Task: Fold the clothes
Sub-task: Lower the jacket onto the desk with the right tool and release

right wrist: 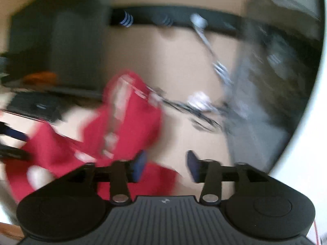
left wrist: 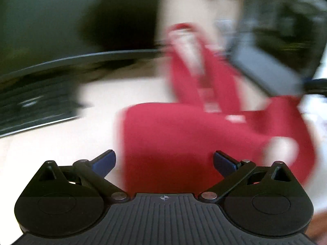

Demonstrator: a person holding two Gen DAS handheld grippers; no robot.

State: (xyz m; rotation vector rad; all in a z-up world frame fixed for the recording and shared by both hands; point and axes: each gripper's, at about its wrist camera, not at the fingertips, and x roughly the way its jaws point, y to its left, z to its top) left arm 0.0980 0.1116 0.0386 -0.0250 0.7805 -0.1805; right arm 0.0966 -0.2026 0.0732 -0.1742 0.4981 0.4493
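A red garment (left wrist: 173,134) with white trim lies on a pale table (left wrist: 61,143), blurred by motion. Its body is a flat red block in front of my left gripper (left wrist: 164,162), and a strip with white trim rises up behind it. My left gripper is open, its blue pads wide apart over the near edge of the cloth, holding nothing. In the right wrist view the same red garment (right wrist: 114,126) lies left of centre. My right gripper (right wrist: 166,166) is open beside its right edge, with nothing between the pads. The other gripper (left wrist: 271,69) shows as a dark blur at the garment's far right.
A dark keyboard-like object (left wrist: 34,106) sits at the table's left. Dark furniture (right wrist: 61,40) stands beyond the table. A tangle of cables and a white object (right wrist: 200,102) lie right of the garment. A grey blurred surface (right wrist: 255,102) fills the right side.
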